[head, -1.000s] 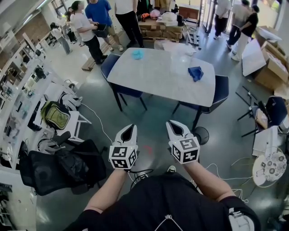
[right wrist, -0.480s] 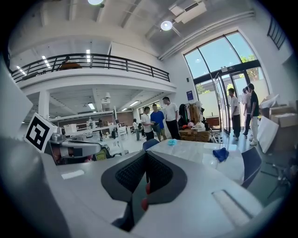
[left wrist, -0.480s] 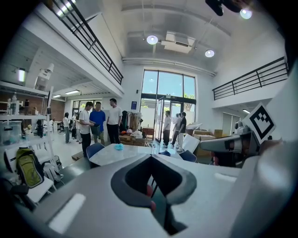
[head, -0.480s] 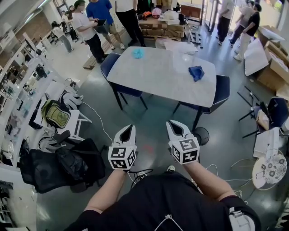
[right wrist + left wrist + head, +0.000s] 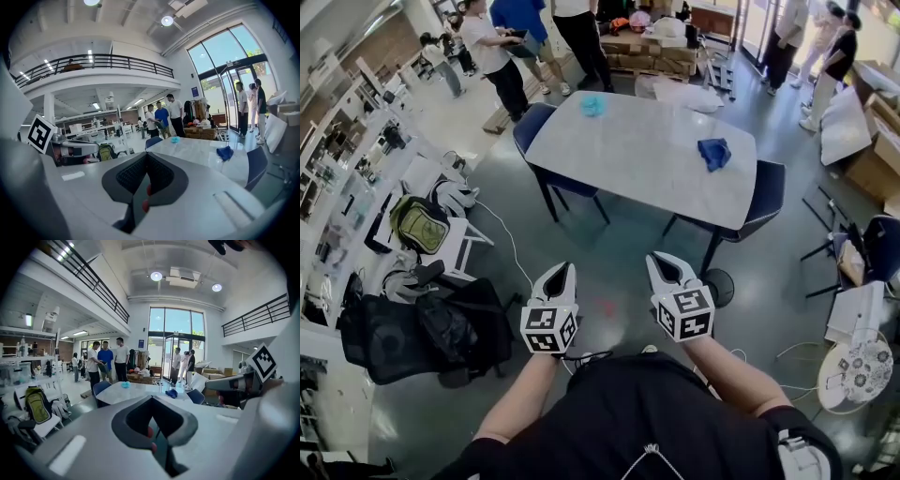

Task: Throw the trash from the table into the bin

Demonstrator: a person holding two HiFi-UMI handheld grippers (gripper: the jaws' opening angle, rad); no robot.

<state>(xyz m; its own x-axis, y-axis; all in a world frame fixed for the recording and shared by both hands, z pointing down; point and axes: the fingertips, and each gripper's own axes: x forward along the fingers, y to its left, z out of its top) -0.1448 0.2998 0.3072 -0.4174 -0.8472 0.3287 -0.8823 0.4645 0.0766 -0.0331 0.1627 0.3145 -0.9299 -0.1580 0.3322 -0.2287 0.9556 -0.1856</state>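
Both tools are empty and clenched. The left gripper [image 5: 559, 274] shows its pads meeting at the tip in its own view, with nothing between them. The right gripper [image 5: 667, 265] is the same, pads pressed together on air.

Step in hand, as I judge it, is the approach: nothing is picked up yet. The table [image 5: 642, 178] stands well ahead of both grippers across bare floor [image 5: 609, 253].

- The dark blue wad [image 5: 713, 153] lies on the tabletop ahead and to the right of the right gripper, near the table's right edge.
- The light blue wad [image 5: 593, 105] sits at the far left corner, ahead of the left gripper and farther off.
- No bin that I can pick out in any view.

To do this well:

- Open the jaws before arriving, not over the trash.
- Take the dark blue wad first with the right gripper, since it is the nearer piece.
- Come in between the navy chairs [image 5: 768, 184] rather than over them.
- Find the bin before lifting anything.

Pose: both forearms [image 5: 523, 398] reach forward from the torso, roughly parallel. The grippers sit side by side but apart, noses tipped slightly down toward the table, marker cubes facing up. People [image 5: 499, 47] stand beyond the far end of the table.
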